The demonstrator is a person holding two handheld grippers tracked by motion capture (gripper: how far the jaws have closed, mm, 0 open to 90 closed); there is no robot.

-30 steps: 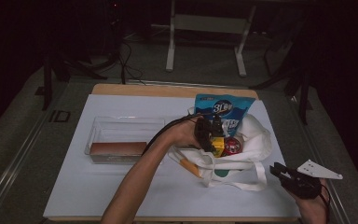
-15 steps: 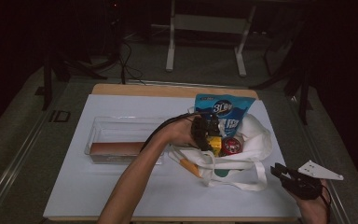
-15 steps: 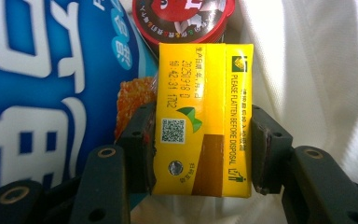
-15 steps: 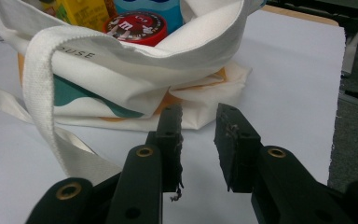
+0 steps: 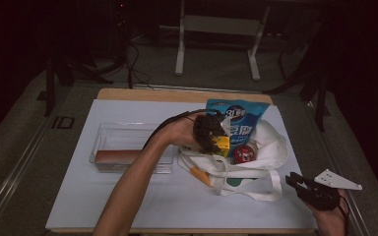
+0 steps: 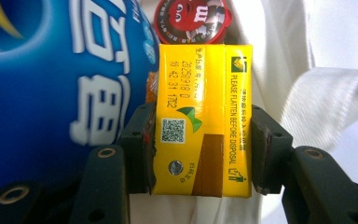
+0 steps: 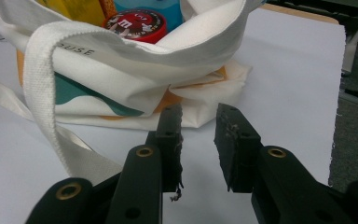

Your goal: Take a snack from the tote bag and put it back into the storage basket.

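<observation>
My left gripper (image 5: pixel 215 139) is shut on a yellow drink carton (image 5: pixel 222 144) over the mouth of a white tote bag (image 5: pixel 263 147). In the left gripper view the pads press both sides of the carton (image 6: pixel 200 93), with my left gripper (image 6: pixel 200 149) just above the white cloth. A blue snack bag (image 5: pixel 238 118) and a red M&M's tub (image 5: pixel 244 153) sit in the tote next to the carton. My right gripper (image 5: pixel 295 181) rests open near the table's front right corner. In its own view my right gripper (image 7: pixel 198 140) faces the tote (image 7: pixel 135 79), apart from it and holding nothing.
A clear plastic tray (image 5: pixel 109 137) with a brown bar along its near side stands left of the tote on the white sheet (image 5: pixel 128 196). The tote's straps (image 5: pixel 256 189) trail toward the front. The table's right edge lies close to my right hand.
My left gripper has shifted a little left and up with the yellow carton in it. The right gripper has hardly moved.
</observation>
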